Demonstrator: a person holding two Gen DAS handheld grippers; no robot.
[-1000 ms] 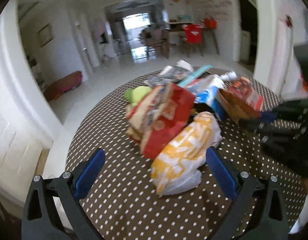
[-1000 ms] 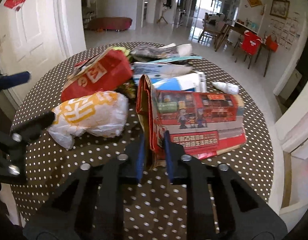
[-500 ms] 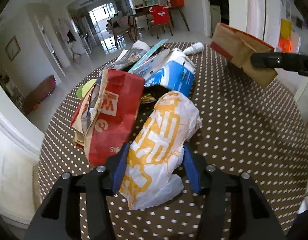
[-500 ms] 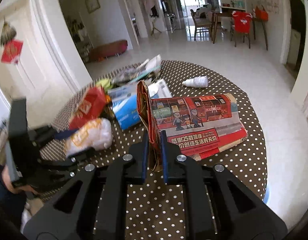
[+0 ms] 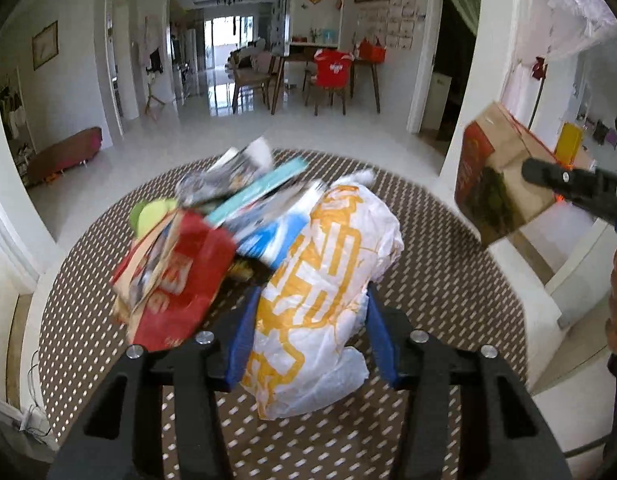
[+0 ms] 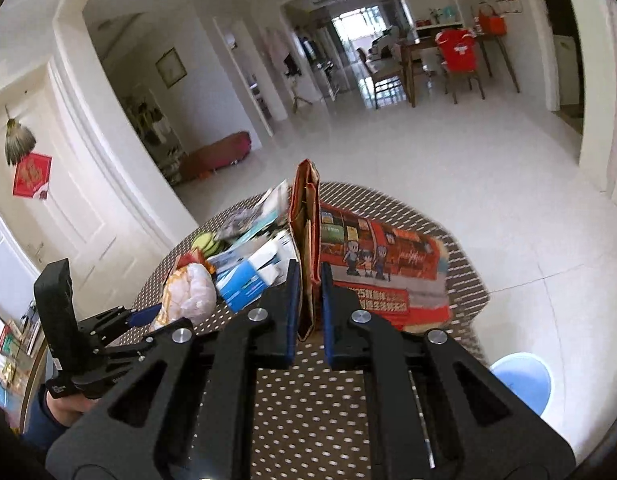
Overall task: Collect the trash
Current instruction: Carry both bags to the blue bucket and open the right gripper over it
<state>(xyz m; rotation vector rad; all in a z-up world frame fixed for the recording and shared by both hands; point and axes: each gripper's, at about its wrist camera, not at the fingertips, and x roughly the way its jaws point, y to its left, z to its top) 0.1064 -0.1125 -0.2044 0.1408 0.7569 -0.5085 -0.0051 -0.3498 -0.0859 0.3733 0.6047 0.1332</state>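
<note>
The left gripper (image 5: 308,332) had its fingers clamped on the white-and-orange bag (image 5: 324,280), long axis pointing away above the dotted surface (image 5: 448,280), while the right gripper (image 6: 308,300) pinched the flattened paper bag (image 6: 308,240) edge-up, clear of the surface.

Left gripper (image 5: 308,332) and right gripper (image 6: 308,300): black frames, blue finger pads, silver screws (paired either side); dark blue sleeve (image 6: 38,420) at 8 o'clock.

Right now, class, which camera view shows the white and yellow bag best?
The left wrist view: the bag fills its centre, clamped in the left gripper. The right wrist view shows it only small and far off at the left.
</note>
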